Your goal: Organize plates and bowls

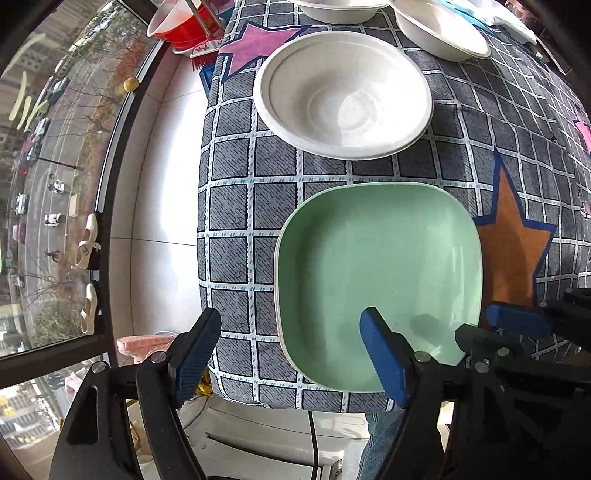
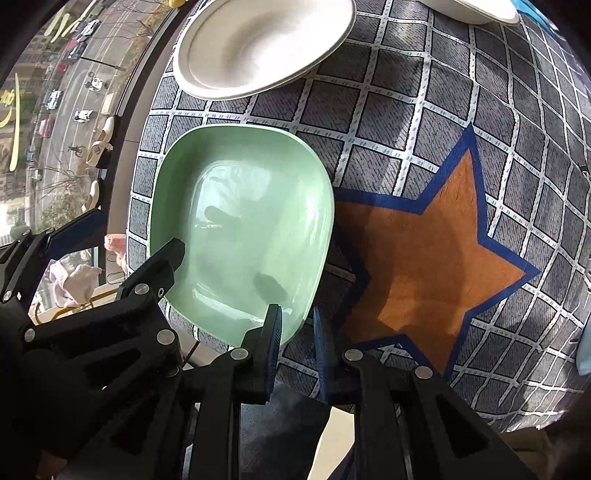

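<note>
Basically: tabletop [image 1: 236, 206] covered by a grid-pattern cloth with an orange star [image 2: 424, 258] and a pink star [image 1: 255, 44]. Green square plate [image 1: 376, 273] sits at the near edge toward the left corner, just left of the orange star. White bowl [image 1: 343, 92] just beyond it, apart; two more white bowls [image 1: 439, 29] at the far side, cut off by the frame. Left gripper [image 1: 291, 354]: jaws spread wide, right finger over the plate's inside, left finger off the table's left edge. Right gripper [image 2: 295, 343]: jaws nearly together astride the plate's near right rim; can't tell if they actually pinch it. Red basin [image 1: 181, 22] beyond the far left corner, partly hidden.
</note>
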A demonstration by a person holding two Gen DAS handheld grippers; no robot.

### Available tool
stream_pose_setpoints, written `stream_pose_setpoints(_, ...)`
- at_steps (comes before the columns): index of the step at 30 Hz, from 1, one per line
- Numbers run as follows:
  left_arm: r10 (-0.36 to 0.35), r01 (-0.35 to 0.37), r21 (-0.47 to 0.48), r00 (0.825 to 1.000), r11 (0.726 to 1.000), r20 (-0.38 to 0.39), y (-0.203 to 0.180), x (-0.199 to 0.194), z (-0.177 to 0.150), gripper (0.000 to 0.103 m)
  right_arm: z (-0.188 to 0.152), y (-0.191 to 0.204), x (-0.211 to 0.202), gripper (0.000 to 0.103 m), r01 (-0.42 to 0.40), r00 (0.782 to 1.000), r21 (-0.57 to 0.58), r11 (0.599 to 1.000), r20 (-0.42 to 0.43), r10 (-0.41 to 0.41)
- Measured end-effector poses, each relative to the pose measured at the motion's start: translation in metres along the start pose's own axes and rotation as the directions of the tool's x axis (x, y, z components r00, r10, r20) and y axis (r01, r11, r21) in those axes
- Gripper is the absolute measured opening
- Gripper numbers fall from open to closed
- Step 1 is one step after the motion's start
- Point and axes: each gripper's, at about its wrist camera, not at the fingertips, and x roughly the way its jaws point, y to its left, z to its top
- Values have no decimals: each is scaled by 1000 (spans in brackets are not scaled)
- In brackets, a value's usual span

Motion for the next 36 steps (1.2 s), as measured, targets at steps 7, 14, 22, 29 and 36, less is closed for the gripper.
stream_pose_setpoints(7, -28, 28, -48, 1000, 998, -2, 4, -19, 1, 81, -20, -45, -37, 90, 31, 993, 17, 999, 110, -33)
stream_pose_setpoints(14, -50, 49, 26, 997, 998, 53, -54, -61, 18, 81, -45, -111, -61, 90, 18, 990, 94, 995, 138, -31)
stream_pose_setpoints(22, -105, 97, 132, 993, 987, 55, -153, -93, 40, 81, -57, -186, -96, 90, -22, 984, 132, 991, 180, -2)
stream_pose_setpoints(29, -148, 133, 188, 987, 973, 65, -230, -114, 58, 81, -66, -257, -133, 90, -17, 971, 179, 984, 239, -27)
stream_pose_setpoints(36, -226, 222, 216, 974, 951, -9, -302, -111, 73, 81, -76, -350, -153, 90, 33, 956, 301, 953, 268, -118)
